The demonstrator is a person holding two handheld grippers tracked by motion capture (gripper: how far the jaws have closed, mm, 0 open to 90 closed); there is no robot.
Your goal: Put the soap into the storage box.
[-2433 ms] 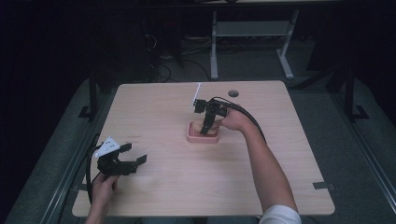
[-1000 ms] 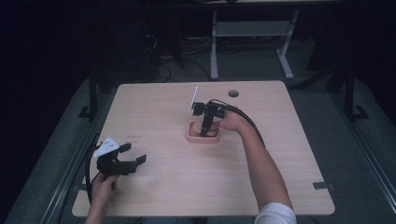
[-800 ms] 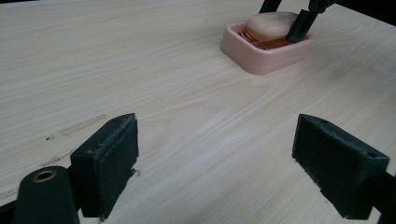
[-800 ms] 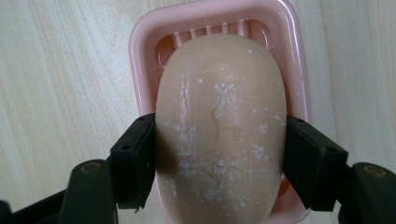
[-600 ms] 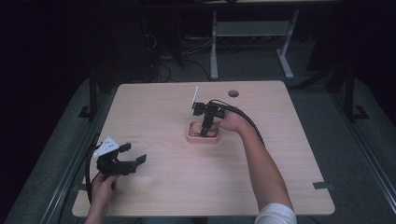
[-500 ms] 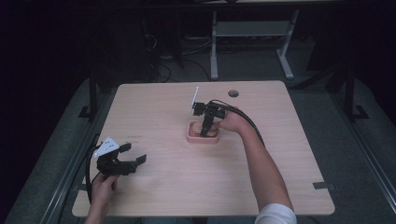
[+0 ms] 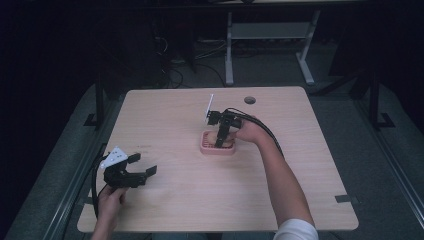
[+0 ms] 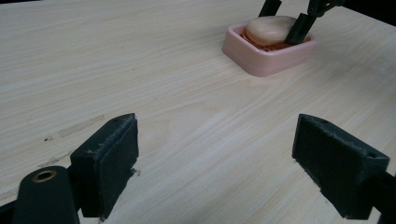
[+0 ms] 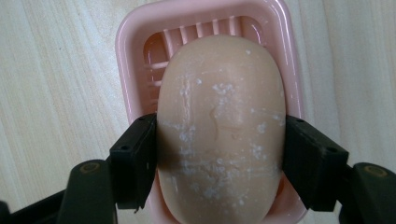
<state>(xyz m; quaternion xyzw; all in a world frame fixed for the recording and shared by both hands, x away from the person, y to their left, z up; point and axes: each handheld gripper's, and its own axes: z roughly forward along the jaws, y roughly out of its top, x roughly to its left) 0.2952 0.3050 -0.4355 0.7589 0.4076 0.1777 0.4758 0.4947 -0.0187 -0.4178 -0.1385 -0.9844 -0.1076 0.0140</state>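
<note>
- The right gripper [image 7: 220, 140] is pointing straight down into the pink soap dish [image 7: 205, 148], near the middle of the wooden table [image 7: 300, 165], with the person's right hand [image 7: 248, 131] wrapped around its handle.
- In the right gripper view, its two black jaws are pressing against the two long sides of the soap bar [image 9: 220, 121], pinching it between them.
- The soap bar is lying in the soap dish [image 9: 135, 56], covering most of the ribbed floor; whether it is lifting clear of the ribs I cannot tell.
- The left gripper [image 7: 142, 165] is sitting low over the near left part of the table, well apart from the dish, held by the left hand [image 7: 109, 201].
- In the left gripper view, its jaws are standing spread wide with bare wood between them, gripping nothing.
- That view is looking across the table at the dish [image 8: 261, 58] with the soap [image 8: 271, 29] in it, the other gripper's jaws reaching down on either side of the bar.
</note>
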